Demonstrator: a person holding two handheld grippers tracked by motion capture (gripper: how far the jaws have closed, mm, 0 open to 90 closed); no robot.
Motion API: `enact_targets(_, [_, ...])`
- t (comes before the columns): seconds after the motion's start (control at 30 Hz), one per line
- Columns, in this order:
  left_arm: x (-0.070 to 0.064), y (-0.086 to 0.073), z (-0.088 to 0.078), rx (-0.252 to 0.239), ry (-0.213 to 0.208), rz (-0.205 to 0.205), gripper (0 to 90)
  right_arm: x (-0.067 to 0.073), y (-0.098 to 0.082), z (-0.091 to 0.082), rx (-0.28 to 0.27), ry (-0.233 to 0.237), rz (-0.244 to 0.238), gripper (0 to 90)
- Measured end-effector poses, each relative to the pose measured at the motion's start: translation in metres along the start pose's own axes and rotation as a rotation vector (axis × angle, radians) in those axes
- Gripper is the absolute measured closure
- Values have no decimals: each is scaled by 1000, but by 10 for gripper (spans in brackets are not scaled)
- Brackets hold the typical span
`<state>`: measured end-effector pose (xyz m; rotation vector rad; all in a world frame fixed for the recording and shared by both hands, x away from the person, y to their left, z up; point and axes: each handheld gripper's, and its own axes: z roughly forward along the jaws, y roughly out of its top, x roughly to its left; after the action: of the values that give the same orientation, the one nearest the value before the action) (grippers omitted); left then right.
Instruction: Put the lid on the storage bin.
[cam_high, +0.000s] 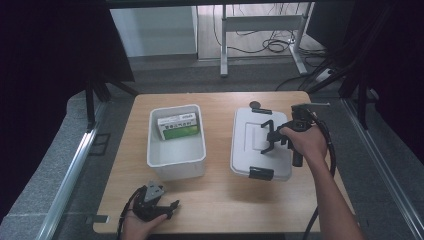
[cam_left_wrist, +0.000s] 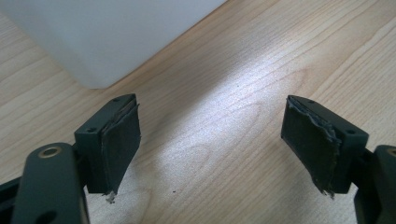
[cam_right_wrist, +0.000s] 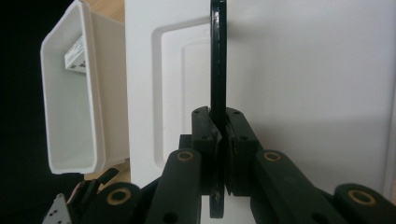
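A white lid (cam_high: 250, 150) with black clips lies flat on the wooden table (cam_high: 220, 195) at the right. Its black handle (cam_high: 266, 135) (cam_right_wrist: 218, 70) stands raised, and my right gripper (cam_high: 274, 138) (cam_right_wrist: 219, 140) is shut on it. To the left stands an open white bin (cam_high: 176, 165) (cam_right_wrist: 74, 93) with a green and white box (cam_high: 179, 126) inside. My left gripper (cam_high: 167, 209) (cam_left_wrist: 210, 144) rests open near the table's front edge, just before the bin's near wall (cam_left_wrist: 107, 37), with nothing between its pads.
Beyond the table's far edge are a metal desk frame (cam_high: 260, 30) and loose cables (cam_high: 275, 47) on the floor. Black tripod legs stand at both sides. Bare wood lies between the bin and the lid and along the front.
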<state>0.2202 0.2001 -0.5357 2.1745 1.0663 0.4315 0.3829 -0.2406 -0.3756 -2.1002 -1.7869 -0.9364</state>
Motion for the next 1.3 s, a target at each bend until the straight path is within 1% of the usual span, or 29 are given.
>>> enact_targets(0.07, [1, 0, 0, -1, 1, -2, 199, 1, 0, 0, -2, 2, -2, 842])
enact_targets(0.27, [1, 0, 0, -2, 1, -4, 198, 13, 3, -2, -9, 29, -12, 842])
enact_targets(0.47, [1, 0, 0, 1, -1, -2, 198, 26, 6, -4, -11, 42, -40, 842])
enact_targets(0.5, [1, 0, 0, 3, -1, -1, 198, 30, 6, -5, -13, 47, -46, 842])
enact_targets(0.53, [1, 0, 0, 5, -1, -1, 198, 30, 6, -5, -13, 47, -46, 842])
enact_targets(0.57, [1, 0, 0, 5, -1, 0, 198, 35, 6, -5, -13, 53, -51, 842])
enact_targets(0.63, [0, 0, 0, 5, -2, 1, 198, 37, 6, -5, -14, 55, -51, 842])
enact_targets(0.9, [1, 0, 0, 9, -2, 4, 198, 53, 8, -8, -17, 56, -70, 842])
enact_targets(0.97, [1, 0, 0, 9, -2, 3, 198, 54, 8, -8, -17, 58, -74, 842])
enact_targets(1.1, [1, 0, 0, 9, -4, 0, 198, 61, 9, -9, -18, 60, -81, 842])
enact_targets(1.23, [1, 0, 0, 8, -4, -2, 198, 71, 8, -9, -15, 62, -96, 841])
enact_targets(1.3, [1, 0, 0, 8, -4, -2, 198, 72, 8, -9, -13, 64, -99, 841])
